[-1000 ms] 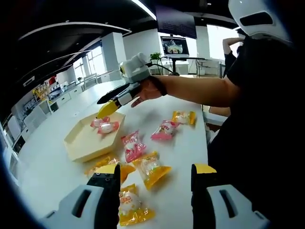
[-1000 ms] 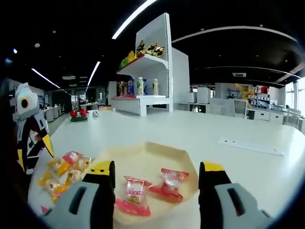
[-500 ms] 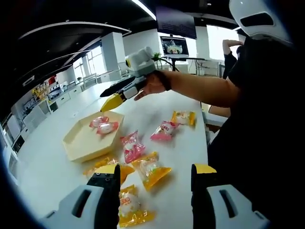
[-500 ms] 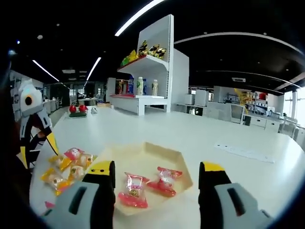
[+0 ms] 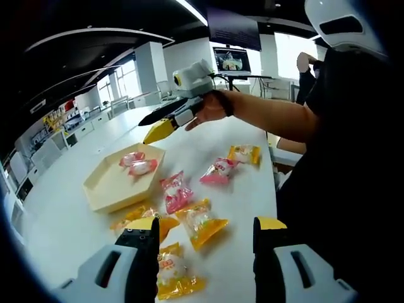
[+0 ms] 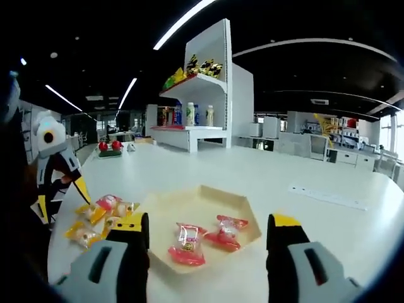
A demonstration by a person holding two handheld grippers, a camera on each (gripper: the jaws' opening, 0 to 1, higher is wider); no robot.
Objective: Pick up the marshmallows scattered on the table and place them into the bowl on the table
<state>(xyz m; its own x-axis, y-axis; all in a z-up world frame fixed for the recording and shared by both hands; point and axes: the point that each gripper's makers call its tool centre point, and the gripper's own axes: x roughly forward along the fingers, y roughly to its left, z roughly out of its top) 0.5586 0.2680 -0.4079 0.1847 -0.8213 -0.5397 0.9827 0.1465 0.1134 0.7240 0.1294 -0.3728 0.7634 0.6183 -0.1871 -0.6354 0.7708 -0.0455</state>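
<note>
A tan hexagonal bowl lies on the white table with two pink marshmallow packets inside it. Pink packets and orange packets lie scattered between the bowl and my left gripper, which is open and low over the nearest ones. My right gripper, held by a hand, hovers above and beyond the bowl's far corner. In the right gripper view my right gripper is open and empty, with the bowl and its two packets between its jaws. The left gripper shows at the left.
A person in black stands along the table's right edge. Loose orange and pink packets lie left of the bowl. Beyond the table stand a white shelf with bottles, a flat white strip and a monitor.
My right gripper has risen and drawn back from over the bowl, empty. The bowl looks smaller and farther in the right gripper view. The left gripper has hardly moved.
</note>
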